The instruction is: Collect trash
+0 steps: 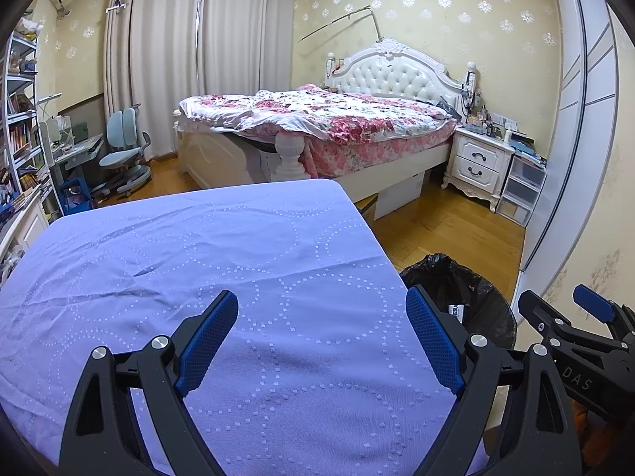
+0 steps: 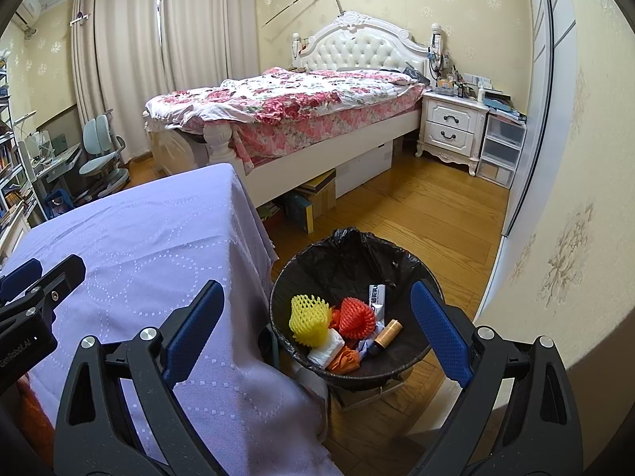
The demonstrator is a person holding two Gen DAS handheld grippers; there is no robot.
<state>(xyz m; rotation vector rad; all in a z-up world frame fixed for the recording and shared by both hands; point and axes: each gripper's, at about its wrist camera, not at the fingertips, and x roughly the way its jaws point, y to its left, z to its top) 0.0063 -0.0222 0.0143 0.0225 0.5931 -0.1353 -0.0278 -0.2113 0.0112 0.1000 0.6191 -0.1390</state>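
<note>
- Trash sits in your black-lined bin (image 2: 349, 273) on the floor, at about 5 o'clock in the right wrist view: yellow foam net (image 2: 308, 319), red foam net (image 2: 358, 316), white wad (image 2: 326, 347), brown tube (image 2: 387, 333).
- Your left gripper (image 1: 322, 337) hangs over the lilac-covered surface (image 1: 198, 246), jaws wide with nothing between them.
- Your right gripper (image 2: 317, 331) has wide, empty jaws too, straddling the surface edge and the bin.
- The surface shows only cloth.

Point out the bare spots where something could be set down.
The purple tablecloth is bare from the left gripper to its far edge by the bed. Wood floor between bin and nightstand is free too. Crowded: the trash bin, holding foam nets and wrappers, and the nightstand's top.
</note>
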